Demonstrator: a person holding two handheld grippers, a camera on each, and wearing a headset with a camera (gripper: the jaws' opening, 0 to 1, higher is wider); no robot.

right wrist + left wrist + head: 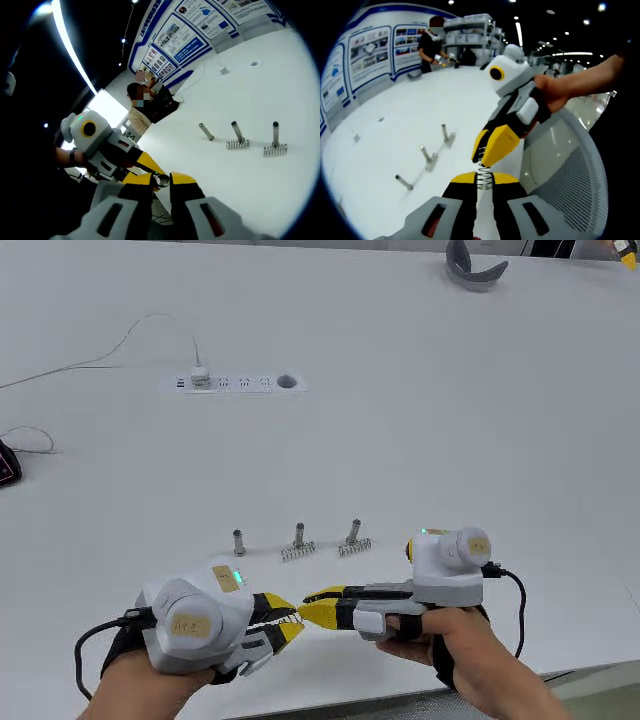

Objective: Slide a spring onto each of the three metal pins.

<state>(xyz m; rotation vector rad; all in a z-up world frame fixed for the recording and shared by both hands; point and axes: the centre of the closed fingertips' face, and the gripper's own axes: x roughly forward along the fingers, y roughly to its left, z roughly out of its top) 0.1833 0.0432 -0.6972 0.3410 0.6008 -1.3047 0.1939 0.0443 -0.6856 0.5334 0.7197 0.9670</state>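
Three metal pins stand in a row on the white table: a bare left pin (238, 540), a middle pin (298, 534) and a right pin (353, 531). One spring (298, 552) lies at the middle pin's base and another spring (354, 547) at the right pin's. Near the table's front edge, my left gripper (285, 618) and right gripper (312, 605) meet tip to tip. A third spring (484, 177) stands between the left gripper's (484, 180) yellow jaws, its far end gripped by the right gripper (492, 147). In the right gripper view that spring (162, 180) shows end-on at the right gripper (161, 182).
A white power strip (232, 383) with a plug and cable lies at the back left. A grey curved band (475, 265) sits far back right, and a dark device (8, 462) at the left edge. A mesh chair (570, 170) stands beside the table.
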